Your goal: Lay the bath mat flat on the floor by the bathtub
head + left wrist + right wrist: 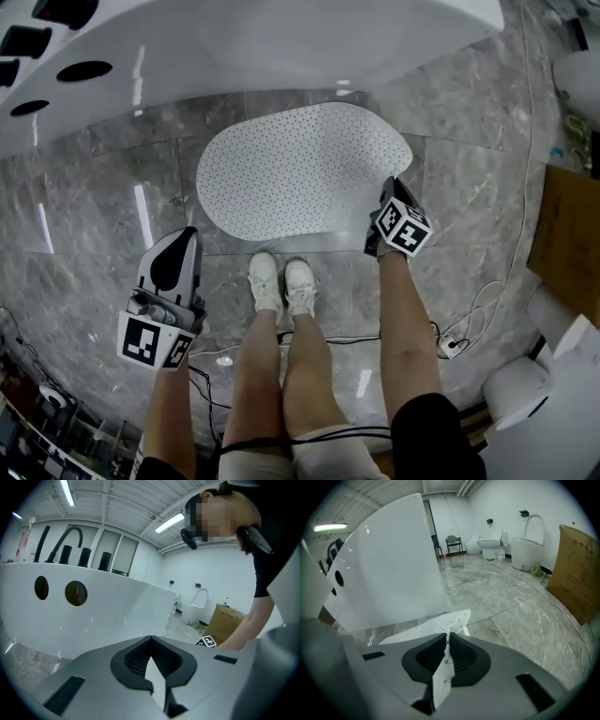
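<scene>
The white perforated oval bath mat (300,169) lies spread on the grey marble floor (84,234) just in front of the white bathtub (281,47). My right gripper (387,190) is at the mat's front right edge with its jaws shut on that edge. In the right gripper view the mat (426,626) runs from the jaws (448,637) toward the tub (389,564). My left gripper (181,241) hangs left of the mat, apart from it, jaws shut. Its view (151,641) faces the tub wall (93,616). A thin white dotted strip shows in its slit; what it is stays unclear.
The person's white shoes (281,281) stand at the mat's front edge. A cable (469,323) trails over the floor at right. A cardboard box (567,234) and white fixtures (525,394) stand at the right. Clutter (47,412) sits at lower left. A toilet (527,550) stands farther off.
</scene>
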`<action>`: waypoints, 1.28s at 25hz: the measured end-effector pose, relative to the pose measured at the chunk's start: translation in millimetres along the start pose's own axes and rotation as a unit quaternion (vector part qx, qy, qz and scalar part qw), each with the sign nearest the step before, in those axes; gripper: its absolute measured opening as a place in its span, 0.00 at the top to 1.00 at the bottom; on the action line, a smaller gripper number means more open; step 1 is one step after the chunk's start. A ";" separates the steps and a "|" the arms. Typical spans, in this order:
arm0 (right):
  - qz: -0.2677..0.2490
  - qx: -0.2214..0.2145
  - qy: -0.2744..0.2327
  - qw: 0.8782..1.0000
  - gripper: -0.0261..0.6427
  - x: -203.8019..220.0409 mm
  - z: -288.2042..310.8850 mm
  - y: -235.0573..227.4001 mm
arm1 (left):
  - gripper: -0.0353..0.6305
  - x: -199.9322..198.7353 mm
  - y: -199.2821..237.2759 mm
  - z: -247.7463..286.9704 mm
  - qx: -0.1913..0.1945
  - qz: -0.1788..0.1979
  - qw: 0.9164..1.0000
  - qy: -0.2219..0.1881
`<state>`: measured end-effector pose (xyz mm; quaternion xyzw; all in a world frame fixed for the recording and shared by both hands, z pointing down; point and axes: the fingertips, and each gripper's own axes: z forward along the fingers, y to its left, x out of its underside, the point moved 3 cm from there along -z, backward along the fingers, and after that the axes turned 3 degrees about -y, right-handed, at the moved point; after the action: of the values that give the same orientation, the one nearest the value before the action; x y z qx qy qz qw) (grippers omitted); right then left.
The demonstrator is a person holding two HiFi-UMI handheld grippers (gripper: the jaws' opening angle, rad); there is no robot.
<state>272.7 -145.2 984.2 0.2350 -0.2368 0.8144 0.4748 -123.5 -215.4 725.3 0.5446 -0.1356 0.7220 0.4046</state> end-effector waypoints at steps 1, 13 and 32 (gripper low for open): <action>-0.001 0.005 0.001 1.000 0.90 5.5 4.0 -4.8 | 0.93 6.1 1.7 4.1 0.002 0.005 1.000 0.002; -0.087 0.047 0.034 0.995 0.90 57.9 66.5 -43.5 | 0.93 58.8 21.9 64.9 0.020 0.019 0.999 -0.017; -0.060 0.128 0.026 0.990 0.87 61.8 39.0 -81.6 | 0.93 50.0 19.8 78.3 0.037 0.016 0.999 -0.019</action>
<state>324.0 -92.4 1065.3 0.2864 -0.1039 0.8139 0.4947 -88.9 -256.0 804.0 0.5709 -0.1253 0.7224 0.3694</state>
